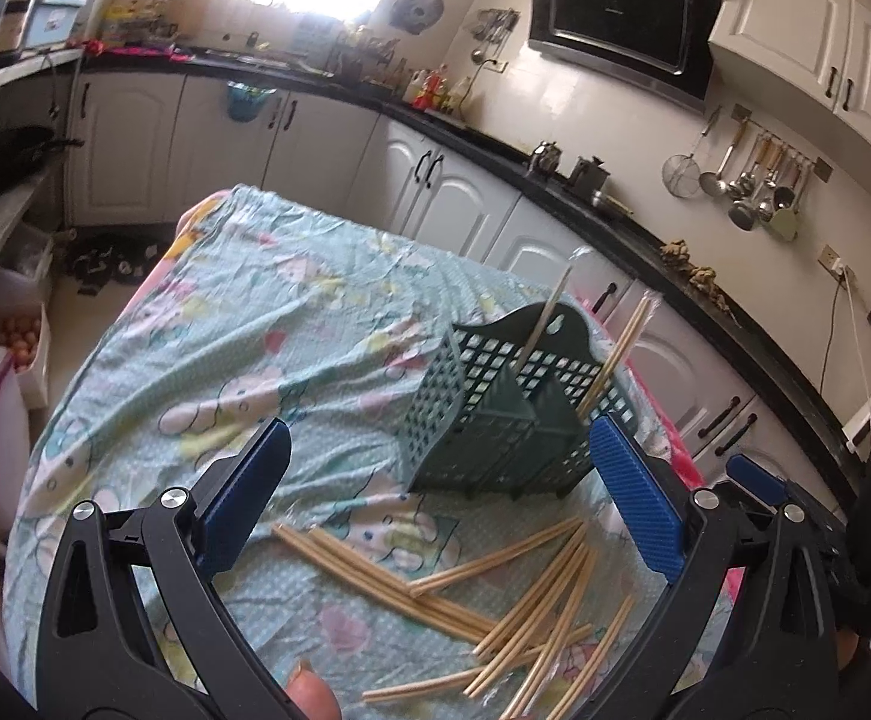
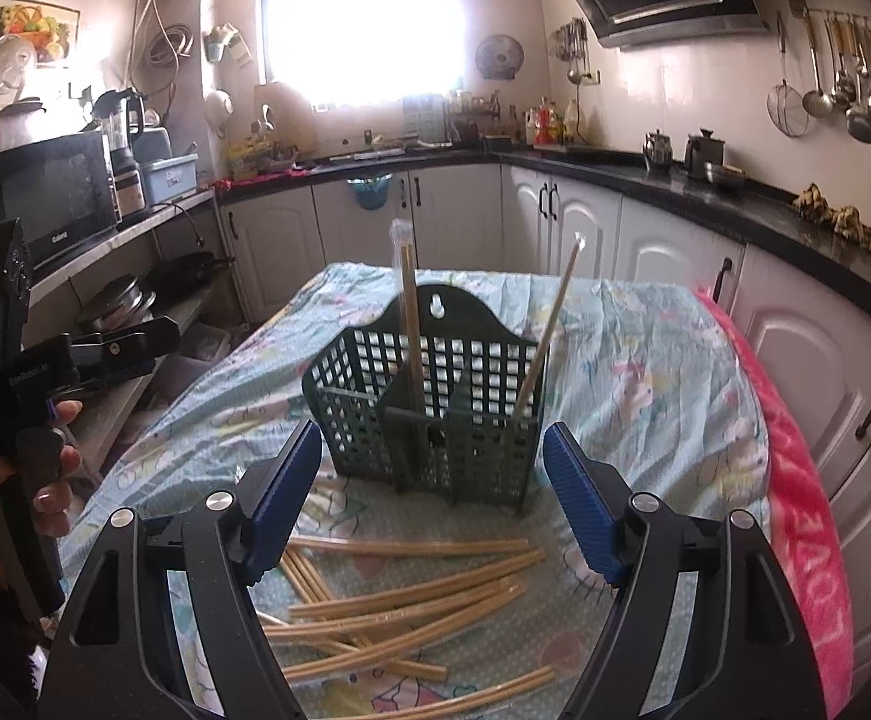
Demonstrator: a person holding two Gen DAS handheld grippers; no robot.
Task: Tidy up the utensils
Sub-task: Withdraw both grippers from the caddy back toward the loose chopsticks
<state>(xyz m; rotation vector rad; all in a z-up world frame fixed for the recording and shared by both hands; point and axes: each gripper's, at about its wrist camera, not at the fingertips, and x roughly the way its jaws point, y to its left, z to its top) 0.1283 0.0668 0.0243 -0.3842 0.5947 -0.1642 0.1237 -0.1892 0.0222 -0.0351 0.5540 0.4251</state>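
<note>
Loose chopsticks [image 2: 411, 594] lay scattered and crossing on the cloth-covered surface [image 2: 645, 372], just in front of the green caddy [image 2: 429, 414]; two wrapped pairs [image 2: 540, 330] already stood upright in its compartments. Best done by singling out one stick off the edge of the pile, closing across its middle, not over a crossing. Sat below and between the right gripper [image 2: 432, 480] jaws, spread wide and empty. Likewise under the left gripper [image 1: 435, 486], jaws wide, nothing held, caddy beyond its right finger.
</note>
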